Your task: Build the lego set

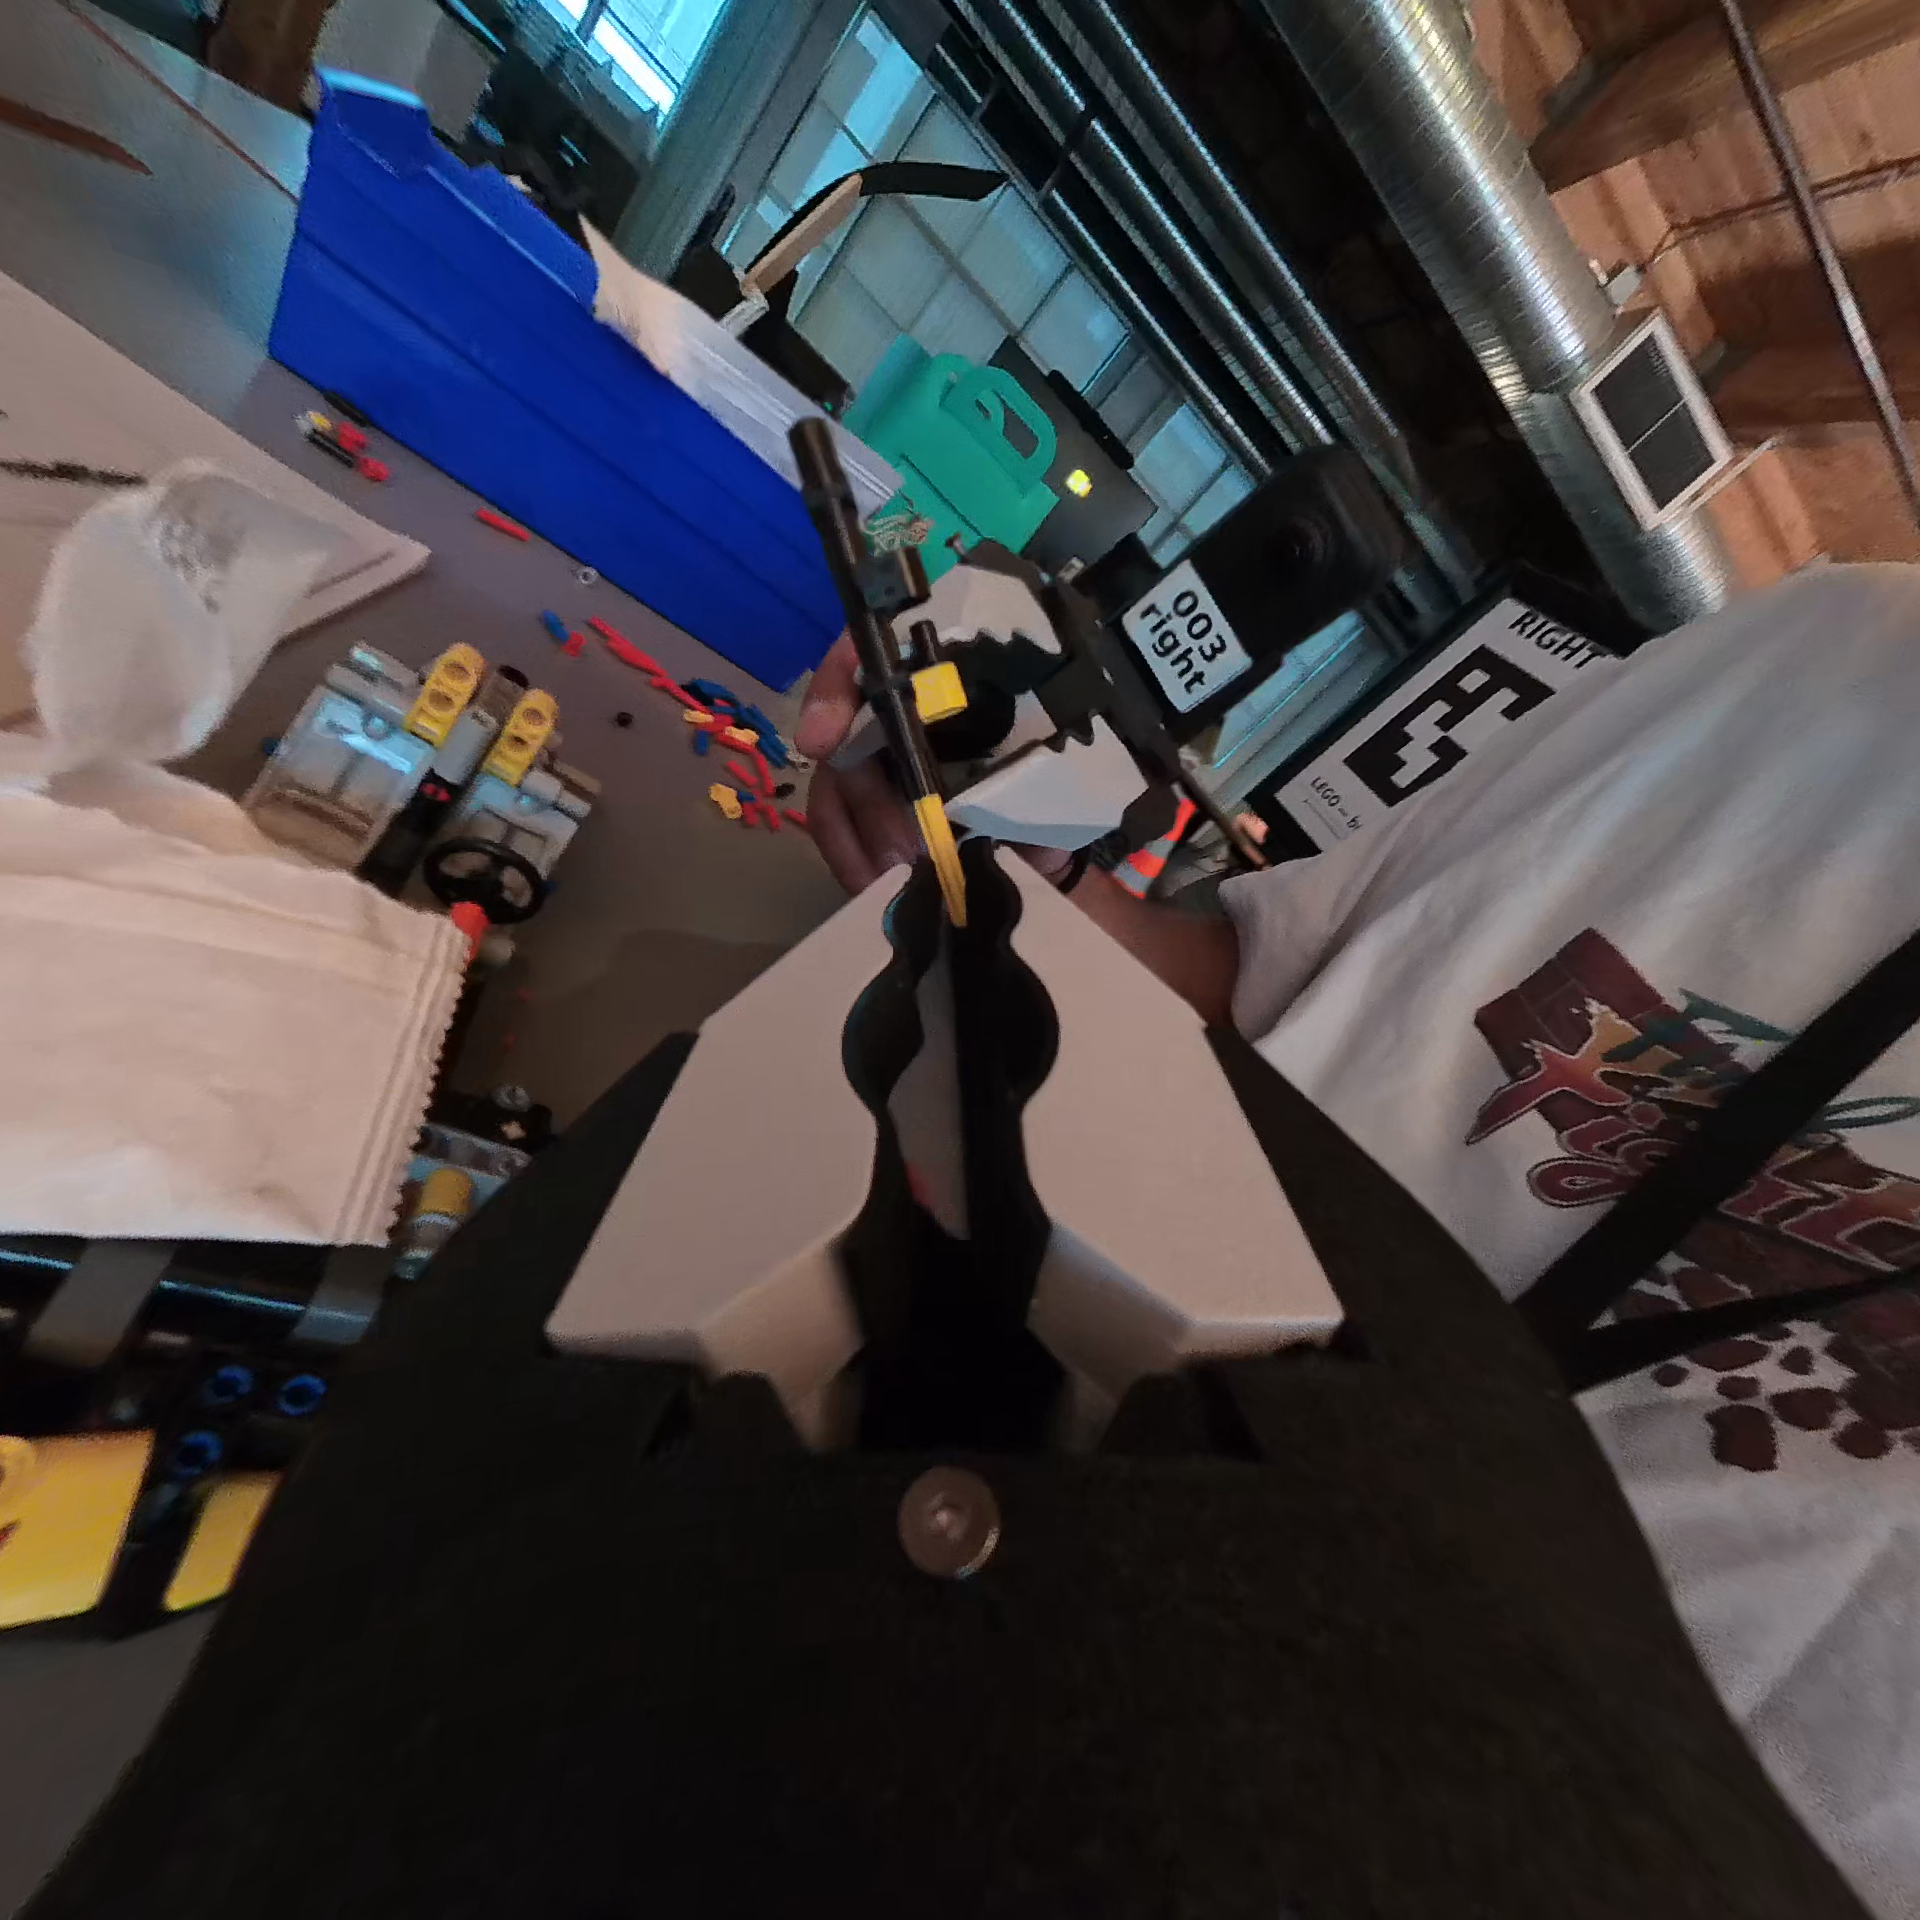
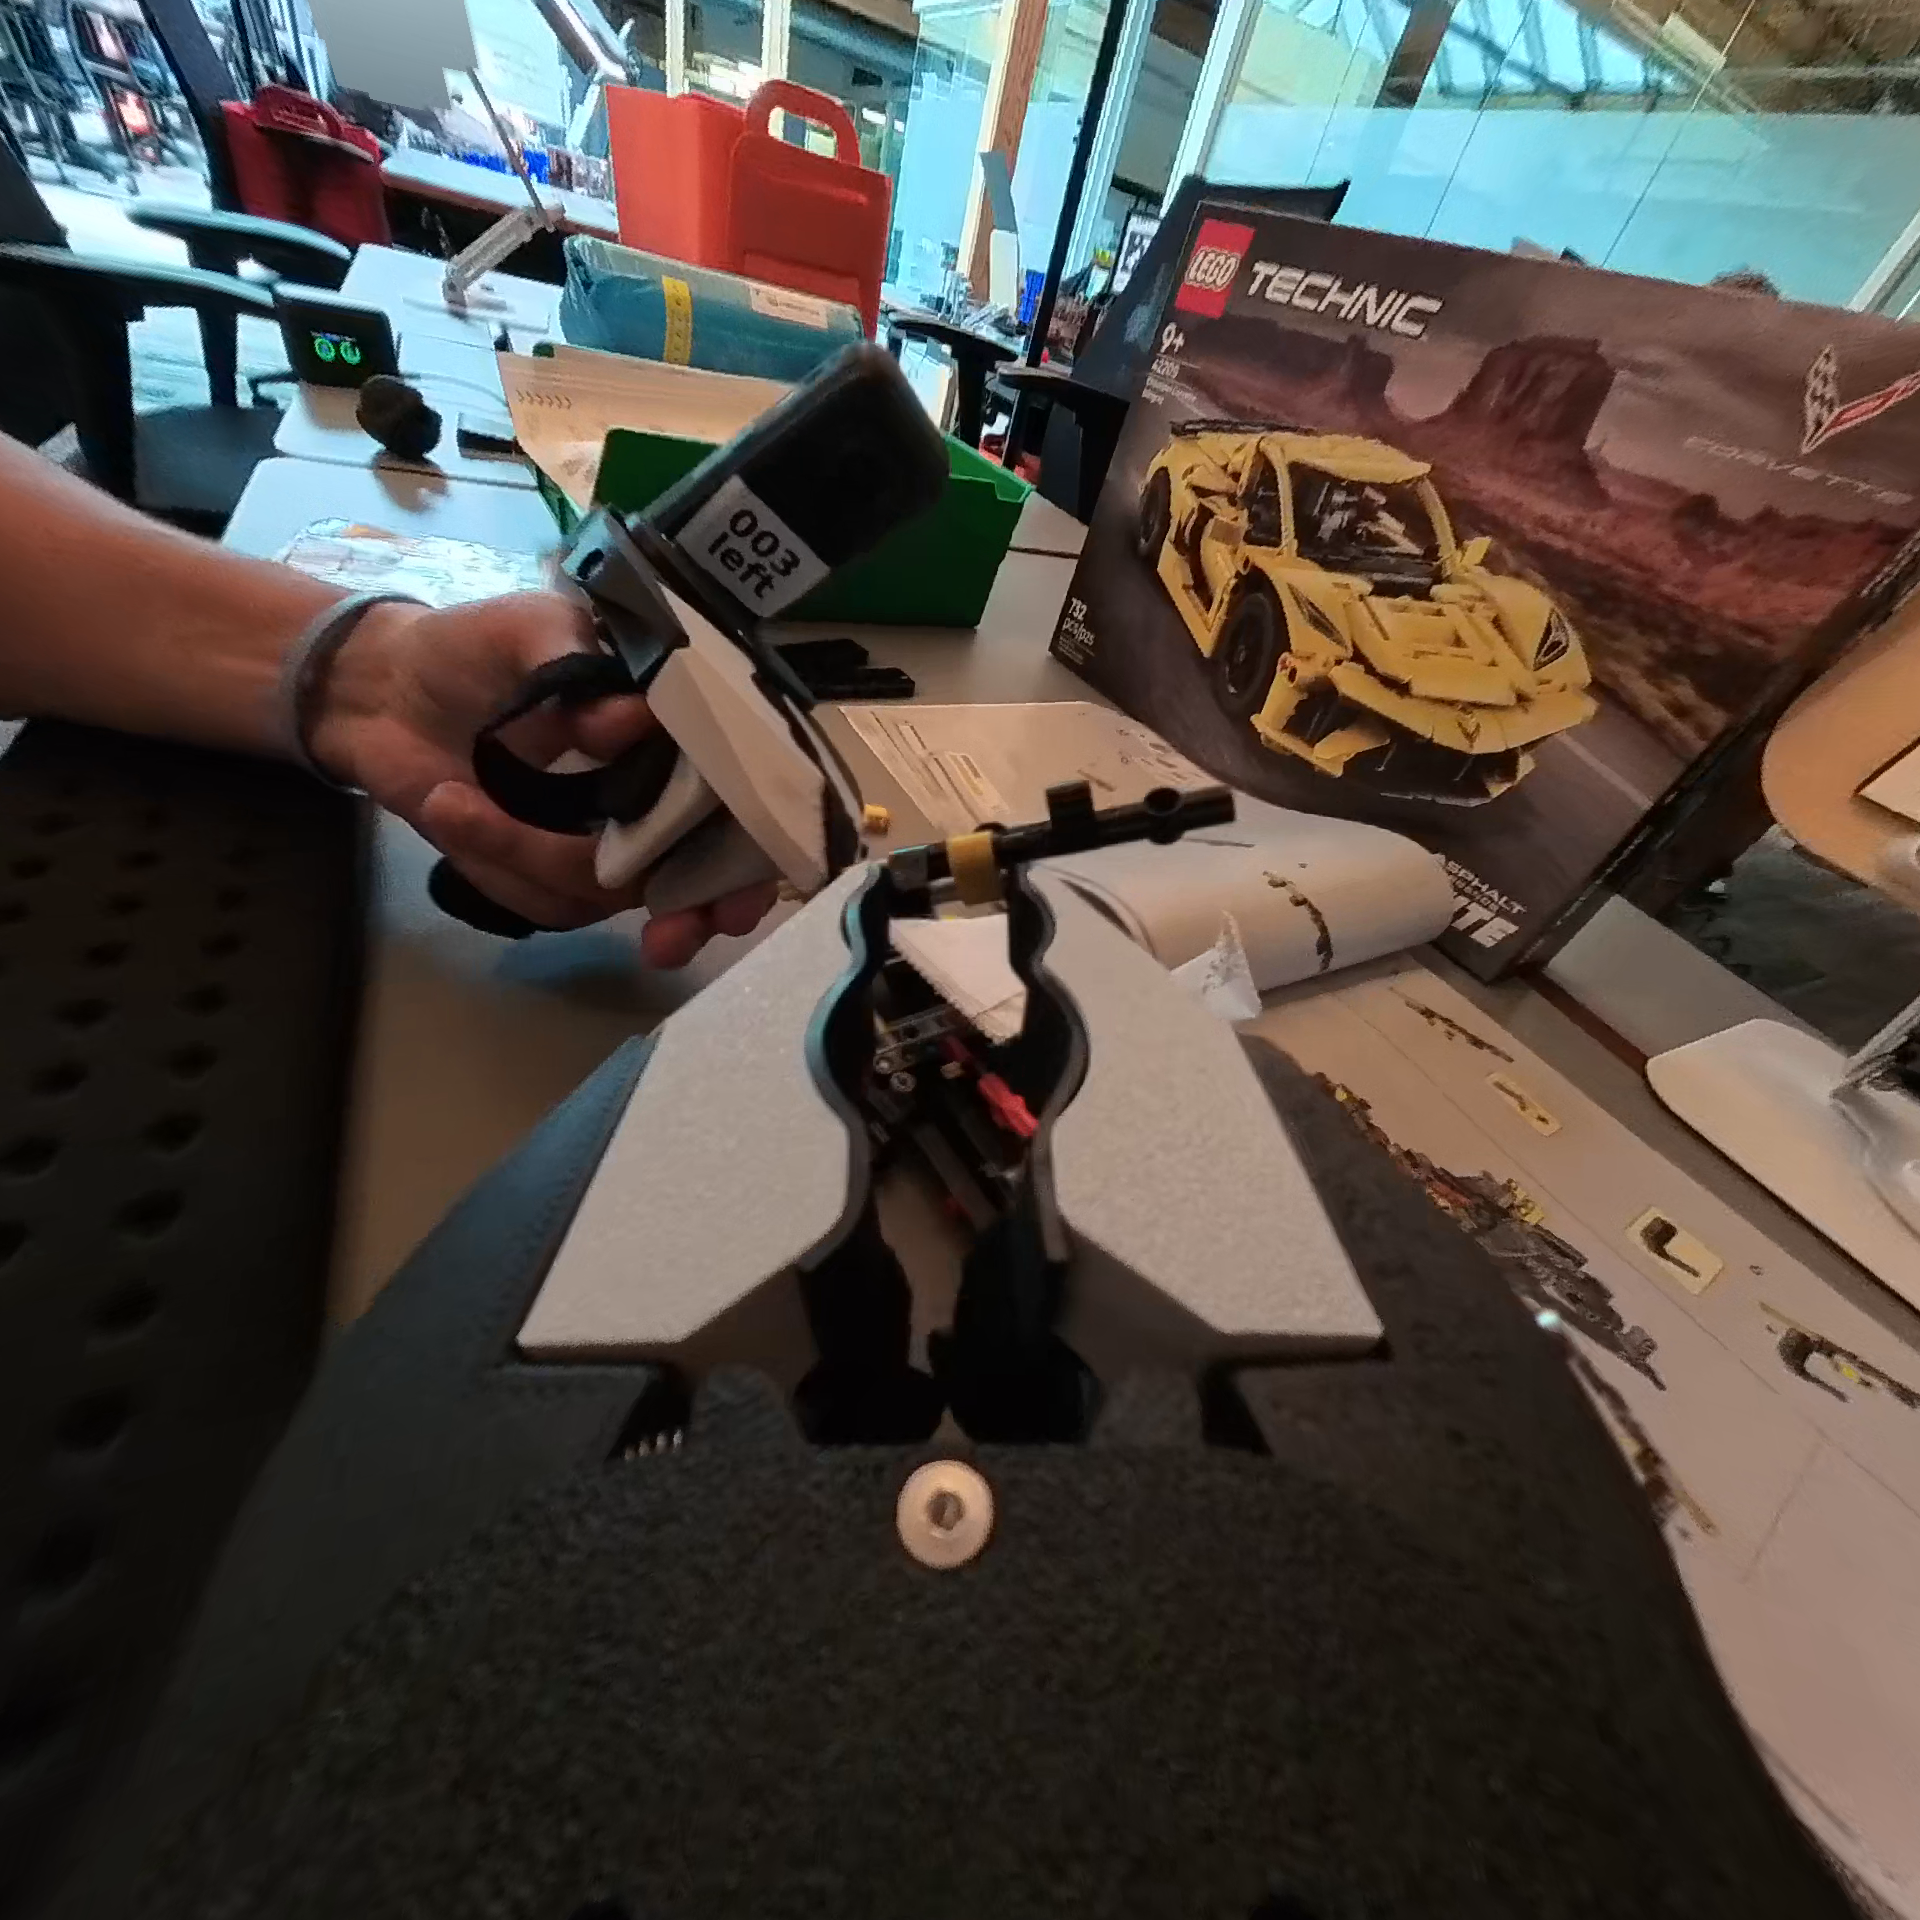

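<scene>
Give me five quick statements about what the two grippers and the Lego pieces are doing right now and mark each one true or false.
1. The left gripper grips the yellow end of a long black axle assembly. True.
2. The right gripper is empty. False: its tips close on the axle assembly at a yellow bushing.
3. The axle assembly rests on the table. False: it is held in the air between both grippers.
4. A Lego box showing a yellow car stands behind the open instruction booklet. True.
5. Loose red, blue and yellow pieces lie on the grey table before a blue bin. True.
</scene>
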Demonstrator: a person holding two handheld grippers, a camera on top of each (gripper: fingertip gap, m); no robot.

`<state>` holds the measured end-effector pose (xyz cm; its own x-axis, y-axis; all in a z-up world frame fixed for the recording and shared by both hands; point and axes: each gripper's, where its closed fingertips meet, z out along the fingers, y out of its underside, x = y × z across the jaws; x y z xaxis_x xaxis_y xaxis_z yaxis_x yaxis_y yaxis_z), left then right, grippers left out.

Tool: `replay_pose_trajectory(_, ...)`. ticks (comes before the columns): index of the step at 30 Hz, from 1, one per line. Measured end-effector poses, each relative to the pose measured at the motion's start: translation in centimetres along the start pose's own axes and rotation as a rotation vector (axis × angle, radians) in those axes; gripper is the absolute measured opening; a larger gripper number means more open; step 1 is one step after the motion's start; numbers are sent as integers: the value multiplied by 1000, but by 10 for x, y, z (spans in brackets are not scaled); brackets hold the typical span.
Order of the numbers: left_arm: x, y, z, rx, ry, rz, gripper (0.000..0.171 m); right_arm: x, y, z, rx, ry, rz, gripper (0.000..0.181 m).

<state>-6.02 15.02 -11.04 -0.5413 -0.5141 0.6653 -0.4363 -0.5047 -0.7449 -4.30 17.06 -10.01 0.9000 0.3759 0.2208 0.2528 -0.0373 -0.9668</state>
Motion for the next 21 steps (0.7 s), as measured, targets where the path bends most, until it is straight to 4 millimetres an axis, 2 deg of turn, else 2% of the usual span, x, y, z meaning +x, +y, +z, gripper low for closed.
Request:
replay_pose_trajectory(3, -1, -4, -1, 0, -35, 81, 2, 3, -5, 1, 28, -36, 119, 22)
replay_pose_trajectory(5, 0, -6, -3, 4, -61, 151, 2, 4, -15, -4, 98, -77, 187, 23)
replay_pose_trajectory(7, -1, -10, -6, 15, -116, 257, 2, 8, -16, -8, 133, -142, 313, 23)
replay_pose_trajectory(10, -8, -13, -13, 19, -270, 490, 2, 7, -17, -15, 165, -367, 665, 26)
replay_pose_trajectory(13, -5, -23, -18, 72, -417, 803, 2, 6, -26, -20, 218, -646, 1077, 33)
replay_pose_trajectory(15, 0, -22, -17, 63, -478, 1010, 1, 2, -30, -21, 227, -799, 1279, 33)
replay_pose_trajectory(18, 5, -10, -9, 7, -497, 1174, 2, -6, -35, -19, 229, -932, 1405, 34)
replay_pose_trajectory(21, 9, -10, -8, 11, -523, 1253, 2, -22, -32, -15, 153, -966, 1359, 32)
